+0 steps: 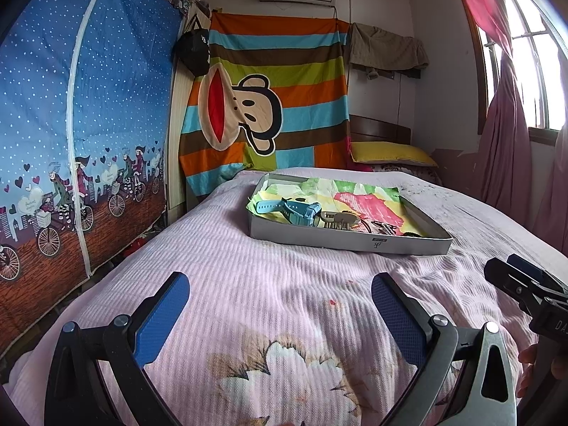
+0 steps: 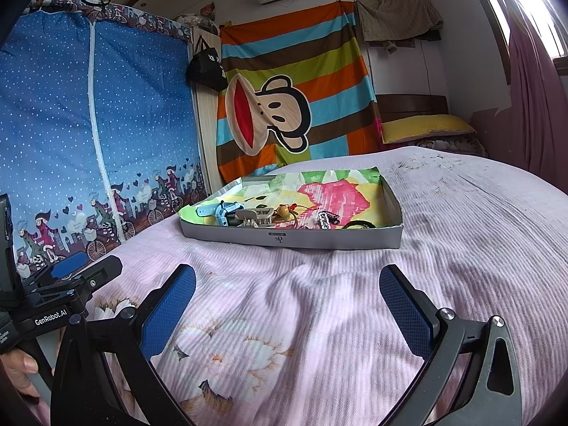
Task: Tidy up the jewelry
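Both grippers hover low over the pink bedspread [image 1: 269,284], on the near side of the tray [image 1: 349,239], well apart from it. Left gripper [image 1: 280,305]: blue pads spread wide, nothing between them, only bedspread and its flower print below. Right gripper [image 2: 287,301]: same, jaws wide apart and empty. In the left wrist view the right gripper shows at the right edge, side-on, and its gap cannot be read from there; in the right wrist view the left gripper sits at the left edge, with a person's fingers [image 2: 21,369] on its handle. The tray is a shallow grey cardboard box lid lined with a colourful paper sheet [image 1: 358,202], lying flat on the bedspread. All the jewelry is inside the tray, bunched along its near wall: blue watch [image 1: 287,211] at the tray's left end, beige hair claw [image 1: 337,222] just beside it to the right, touching or overlapping, then a small orange bead charm [image 2: 283,210] with a red cord, a dark beaded piece [image 2: 326,219], and a black hair tie [image 2: 358,225] near the tray's right corner. The far half of the tray holds only the paper. Beyond the tray: yellow pillow [image 1: 390,152] and striped monkey-print cloth [image 1: 269,106]. Left of the tray: blue dotted wardrobe cover [image 1: 81,106].
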{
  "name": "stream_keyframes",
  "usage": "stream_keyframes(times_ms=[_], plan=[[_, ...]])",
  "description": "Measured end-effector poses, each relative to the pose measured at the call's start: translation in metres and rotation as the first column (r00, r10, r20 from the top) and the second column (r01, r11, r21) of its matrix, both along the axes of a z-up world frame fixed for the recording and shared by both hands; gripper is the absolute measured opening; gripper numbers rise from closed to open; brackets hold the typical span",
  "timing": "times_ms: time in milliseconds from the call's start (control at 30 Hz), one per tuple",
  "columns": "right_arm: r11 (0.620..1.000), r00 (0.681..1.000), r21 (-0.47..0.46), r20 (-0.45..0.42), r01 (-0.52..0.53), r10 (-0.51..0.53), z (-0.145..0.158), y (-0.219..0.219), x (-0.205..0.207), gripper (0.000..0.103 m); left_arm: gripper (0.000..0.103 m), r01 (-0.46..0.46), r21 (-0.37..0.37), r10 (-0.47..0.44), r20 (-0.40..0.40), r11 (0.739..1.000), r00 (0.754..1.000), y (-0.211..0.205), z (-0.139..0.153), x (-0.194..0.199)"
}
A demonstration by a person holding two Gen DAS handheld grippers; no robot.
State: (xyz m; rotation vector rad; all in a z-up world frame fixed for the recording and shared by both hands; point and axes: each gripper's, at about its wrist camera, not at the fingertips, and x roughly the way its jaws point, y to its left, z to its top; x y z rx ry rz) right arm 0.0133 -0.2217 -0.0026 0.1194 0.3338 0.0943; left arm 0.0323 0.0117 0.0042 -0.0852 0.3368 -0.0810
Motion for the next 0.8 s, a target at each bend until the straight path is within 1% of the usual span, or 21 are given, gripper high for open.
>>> stream_keyframes(times_ms=[133,300,667,800], plan=[[1.0,1.0,0.0,0.001,0.0,0.0,-0.0002,0.0004,0.0002,0.102,0.103,-0.004,0.019,0.004,0.013,1.0,1.0,-0.0012,0.0,-0.0015],[1.0,1.0,0.0,-0.001,-0.001,0.001,-0.0005,0.0002,0.0004,0.102,0.103,-0.01,0.017,0.01,0.013,1.0,1.0,-0.0003,-0.0009,-0.0011],[1.0,1.0,0.0,-0.002,-0.007,0.007,0.0012,0.0031,-0.0011,0.102,0.103,-0.018,0.047,0.017,0.015,0.999,1.0,-0.0037,-0.0039,-0.001],[1.0,1.0,-0.002,-0.002,-0.01,0.01,0.0017,0.0057,-0.0015,0.102,0.103,-0.023,0.046,0.022,0.014,0.999,1.0,-0.0049,-0.0045,-0.001]])
